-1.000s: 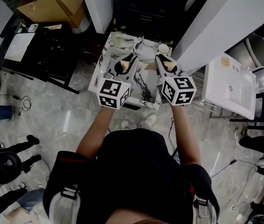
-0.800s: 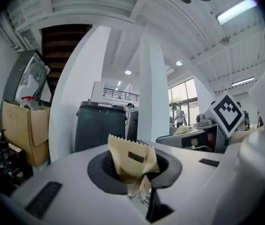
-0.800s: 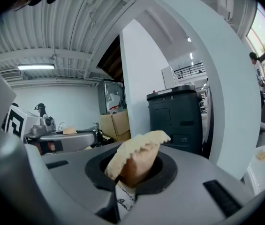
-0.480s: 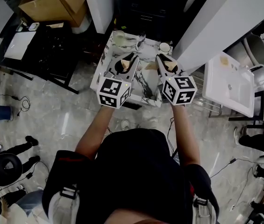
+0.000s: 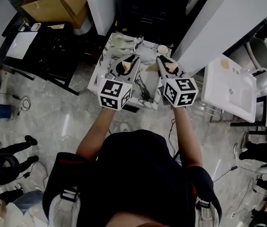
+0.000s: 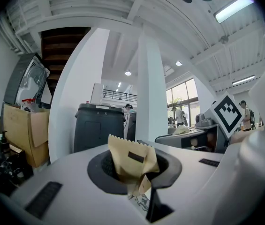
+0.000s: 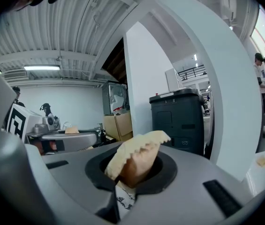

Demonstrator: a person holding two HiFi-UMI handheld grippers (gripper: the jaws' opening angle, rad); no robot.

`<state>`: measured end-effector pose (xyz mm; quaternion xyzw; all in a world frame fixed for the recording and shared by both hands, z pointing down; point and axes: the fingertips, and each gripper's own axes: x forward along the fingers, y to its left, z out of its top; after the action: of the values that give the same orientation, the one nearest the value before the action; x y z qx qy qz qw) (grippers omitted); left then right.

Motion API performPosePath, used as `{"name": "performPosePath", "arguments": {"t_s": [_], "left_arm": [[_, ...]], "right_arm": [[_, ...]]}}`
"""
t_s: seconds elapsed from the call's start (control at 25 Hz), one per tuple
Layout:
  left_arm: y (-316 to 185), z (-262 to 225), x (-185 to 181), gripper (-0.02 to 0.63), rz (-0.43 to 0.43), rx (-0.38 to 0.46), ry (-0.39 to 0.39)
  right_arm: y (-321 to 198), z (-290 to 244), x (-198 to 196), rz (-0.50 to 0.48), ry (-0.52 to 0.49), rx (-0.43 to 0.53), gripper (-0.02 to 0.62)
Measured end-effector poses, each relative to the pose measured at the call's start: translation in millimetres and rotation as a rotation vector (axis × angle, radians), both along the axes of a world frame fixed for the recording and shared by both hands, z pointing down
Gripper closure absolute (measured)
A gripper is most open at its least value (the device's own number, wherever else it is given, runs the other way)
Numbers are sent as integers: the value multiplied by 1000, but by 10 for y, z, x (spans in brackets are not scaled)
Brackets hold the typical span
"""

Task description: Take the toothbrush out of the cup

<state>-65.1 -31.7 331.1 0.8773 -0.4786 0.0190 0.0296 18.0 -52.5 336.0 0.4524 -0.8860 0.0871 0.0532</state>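
The left gripper (image 5: 133, 59) and right gripper (image 5: 163, 60) hang side by side over a white, black-veined marble counter (image 5: 144, 86). Each pair of tan, saw-edged fingers (image 6: 128, 159) (image 7: 133, 162) is pressed together with nothing between them.

Beyond the left fingers, near the counter's far edge, sits a pale greenish round cup (image 5: 118, 40). Just beyond the right fingers stands a smaller white round cup (image 5: 163, 49). The toothbrush is too small to pick out, so I cannot tell which cup holds it. Neither gripper view shows the cups; both look over them at a dark grey bin (image 6: 99, 125).

Bare marble lies between the two pairs of fingers. The far edge runs up to a dark cabinet (image 5: 145, 13) flanked by white pillars (image 5: 218, 18), one close on the right fingers' outer side.
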Motion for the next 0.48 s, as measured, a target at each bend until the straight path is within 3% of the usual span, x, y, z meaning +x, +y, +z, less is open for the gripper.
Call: {"name": "performPosePath", "arguments": {"t_s": [0.48], "left_arm": [[147, 62, 341, 535, -18, -21, -12]], "right_arm": [[140, -13, 230, -48, -5, 5, 537]]}}
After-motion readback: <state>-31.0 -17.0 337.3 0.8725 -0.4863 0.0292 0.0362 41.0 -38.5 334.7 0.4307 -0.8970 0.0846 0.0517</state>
